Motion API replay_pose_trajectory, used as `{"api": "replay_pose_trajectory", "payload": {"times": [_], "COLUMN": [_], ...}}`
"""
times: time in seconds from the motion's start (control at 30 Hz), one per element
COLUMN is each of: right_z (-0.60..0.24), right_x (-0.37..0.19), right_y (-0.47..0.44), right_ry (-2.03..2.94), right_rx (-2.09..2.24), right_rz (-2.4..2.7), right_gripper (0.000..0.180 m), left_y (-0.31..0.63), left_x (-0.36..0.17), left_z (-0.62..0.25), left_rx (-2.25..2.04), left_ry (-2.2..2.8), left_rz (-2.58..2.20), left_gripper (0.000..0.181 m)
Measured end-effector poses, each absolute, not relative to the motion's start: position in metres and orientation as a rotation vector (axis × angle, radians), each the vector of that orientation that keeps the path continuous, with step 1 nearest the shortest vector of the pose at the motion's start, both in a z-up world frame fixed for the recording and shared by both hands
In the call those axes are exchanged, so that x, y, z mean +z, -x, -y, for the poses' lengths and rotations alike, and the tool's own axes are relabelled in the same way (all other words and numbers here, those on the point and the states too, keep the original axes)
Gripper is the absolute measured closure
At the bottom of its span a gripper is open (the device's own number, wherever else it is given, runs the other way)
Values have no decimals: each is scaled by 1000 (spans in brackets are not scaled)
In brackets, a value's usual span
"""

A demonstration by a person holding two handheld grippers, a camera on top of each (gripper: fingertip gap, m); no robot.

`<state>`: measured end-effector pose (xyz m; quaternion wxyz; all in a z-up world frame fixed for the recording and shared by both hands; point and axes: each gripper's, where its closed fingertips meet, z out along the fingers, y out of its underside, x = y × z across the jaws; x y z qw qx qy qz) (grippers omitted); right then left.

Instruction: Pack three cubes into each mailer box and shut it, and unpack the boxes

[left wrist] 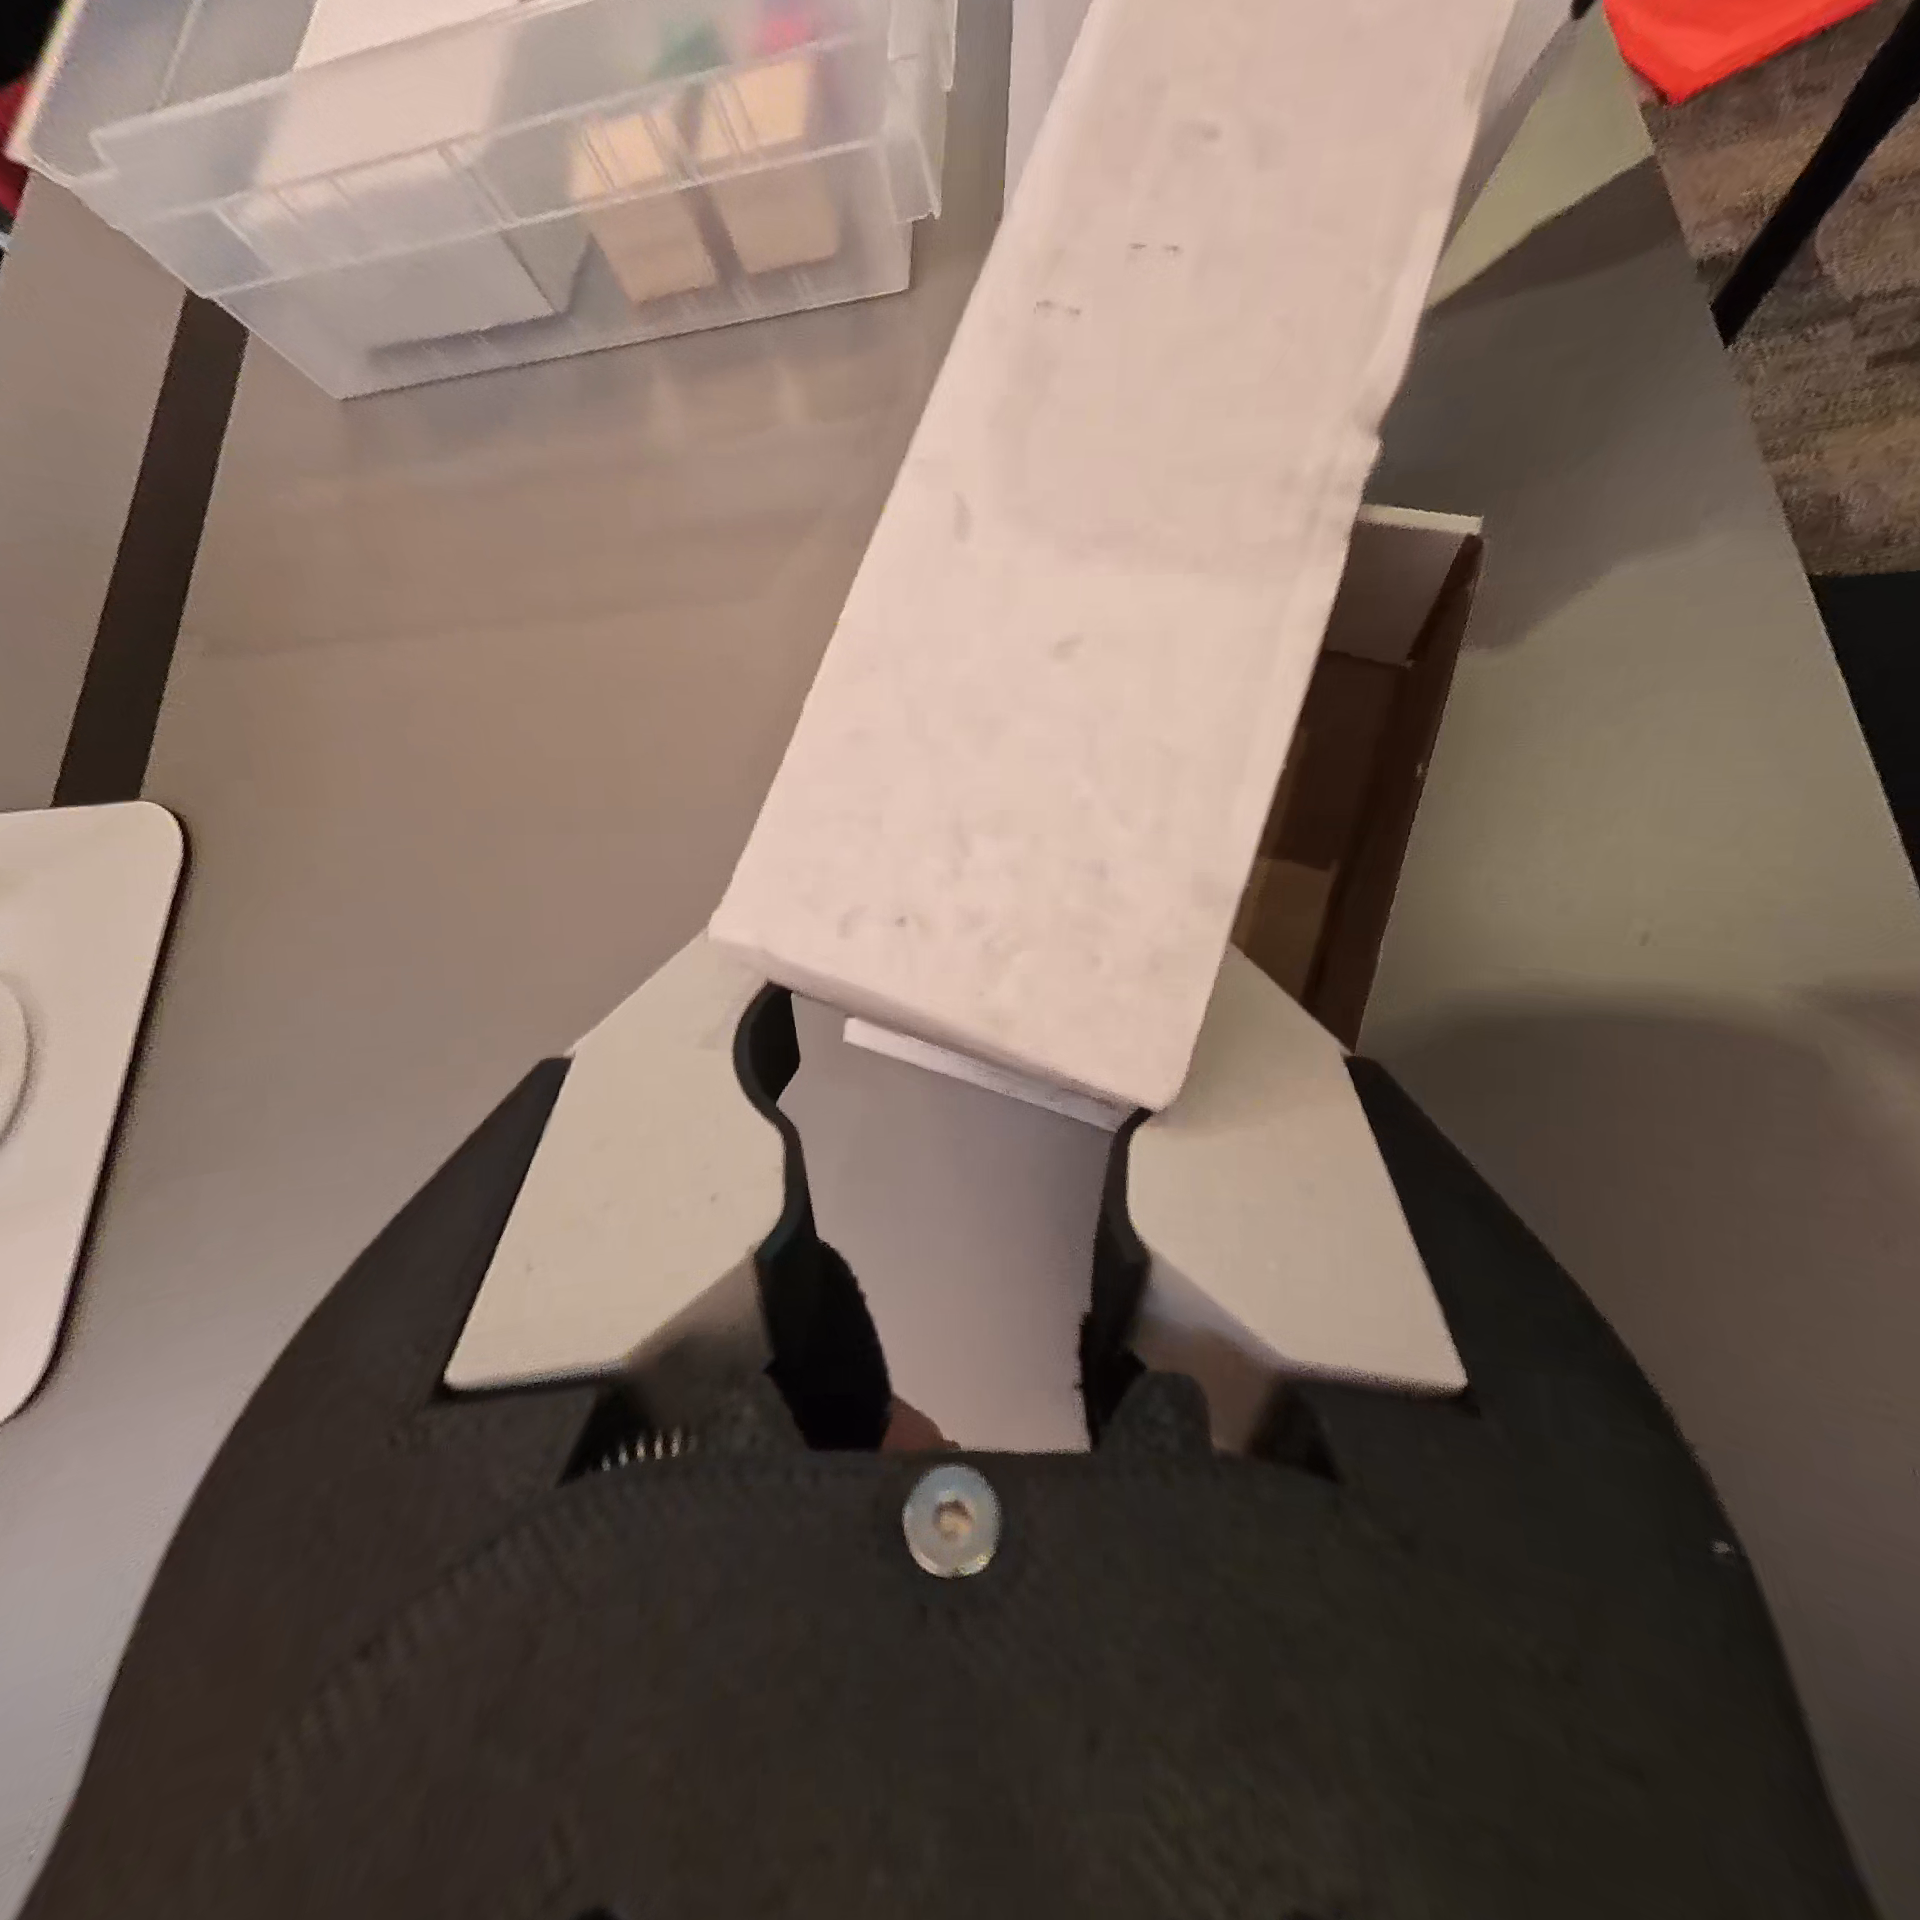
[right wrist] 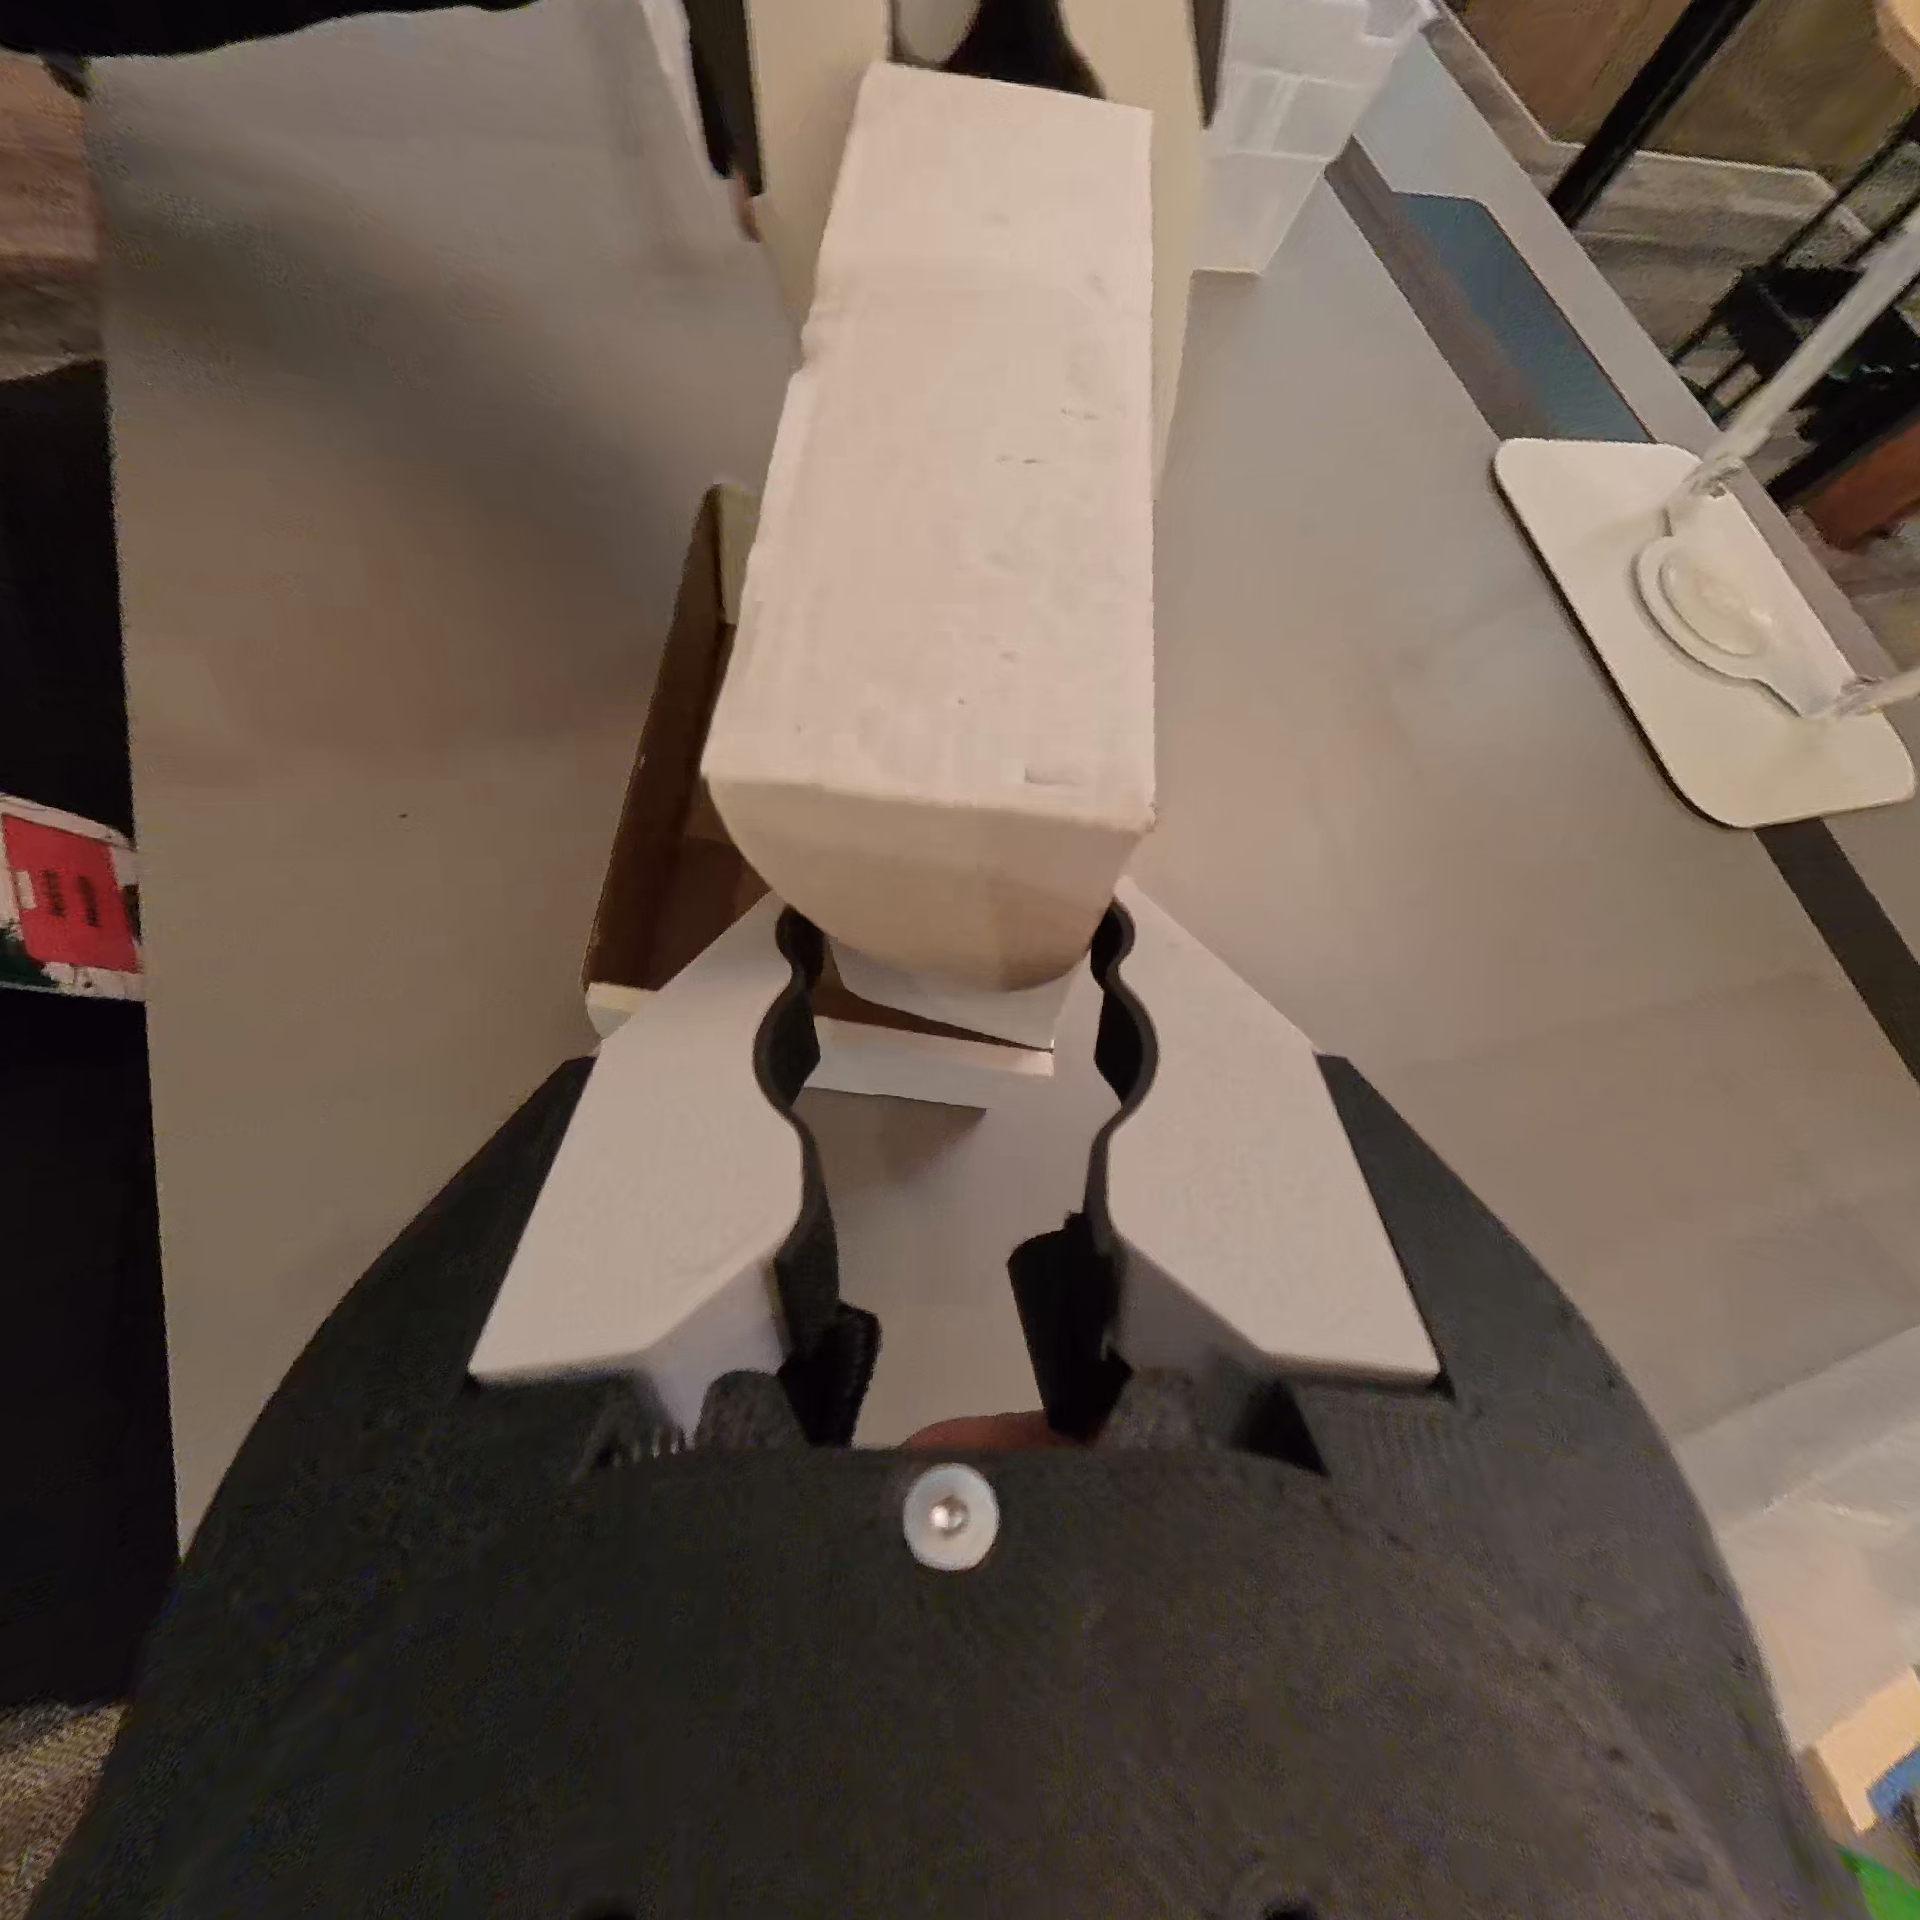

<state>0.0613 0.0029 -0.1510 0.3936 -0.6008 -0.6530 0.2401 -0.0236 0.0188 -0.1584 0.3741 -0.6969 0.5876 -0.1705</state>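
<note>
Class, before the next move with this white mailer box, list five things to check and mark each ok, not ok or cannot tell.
1. Lid shut on the box: not ok, it is raised at a slant.
2. Left tongs gripping the lid's end: cannot tell.
3. Right tongs gripping the other end: cannot tell.
4. Box contents countable: cannot tell, the lid hides most.
5. Clear bin apart from the box: ok.

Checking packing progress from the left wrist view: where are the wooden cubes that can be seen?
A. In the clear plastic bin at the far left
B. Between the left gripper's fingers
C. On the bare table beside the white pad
A: the wooden cubes sit inside the clear plastic bin, away from the white mailer box.
</note>
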Motion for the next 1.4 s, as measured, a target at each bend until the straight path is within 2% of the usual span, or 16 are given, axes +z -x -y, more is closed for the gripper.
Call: {"api": "replay_pose_trajectory", "payload": {"times": [0.33, 0.73, 0.87, 0.97, 1.13, 1.4], "right_z": [-7, -10, -7, -5, -4, -3], "right_x": [-153, -150, -150, -151, -151, -152], "right_y": [-61, -65, -62, -61, -63, -58], "right_ry": [1572, 1592, 1575, 1566, 1553, 1549], "right_rx": [604, 729, 725, 725, 712, 687], "right_rz": [1538, 1605, 1643, 1672, 1713, 1713], "right_gripper": [131, 132, 132, 131, 131, 131], "left_y": [6, -4, 17, 48, 62, 31], "left_x": [-143, -136, -129, -131, -144, -155], "left_z": [-15, -1, 10, 7, -19, -19], "left_rx": [-631, -878, -793, -502, -260, -344], "left_ry": [1848, 1903, 1853, 1818, 1743, 1694], "left_rz": [-1178, -1106, -1268, -1487, -1698, -1719], "left_gripper": [118, 108, 91, 87, 101, 120]}}
